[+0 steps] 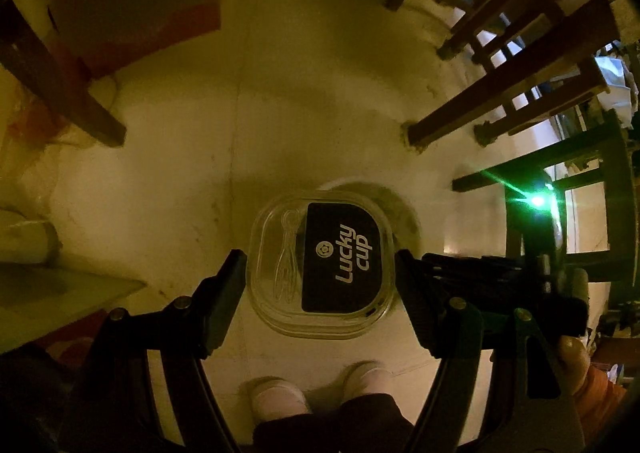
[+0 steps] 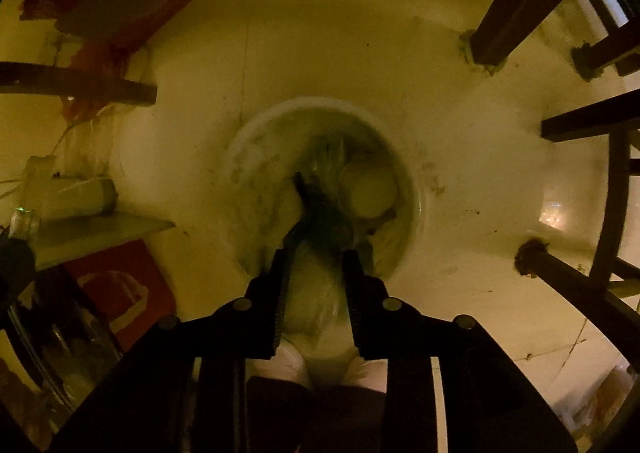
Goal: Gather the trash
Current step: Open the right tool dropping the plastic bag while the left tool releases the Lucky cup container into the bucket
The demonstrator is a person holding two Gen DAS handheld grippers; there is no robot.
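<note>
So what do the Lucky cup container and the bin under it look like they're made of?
The Lucky cup container, held between the left gripper fingers, looks like clear glossy plastic: the floor shows through it, and a fork shape is moulded in beside a black label. The bin looks like white, matte, scuffed plastic, though dim light leaves that open.

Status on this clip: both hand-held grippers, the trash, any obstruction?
Left hand-held gripper clamps Lucky Cup container above bin. Right hand-held gripper grips white bag over bin. Nothing blocking.
</note>
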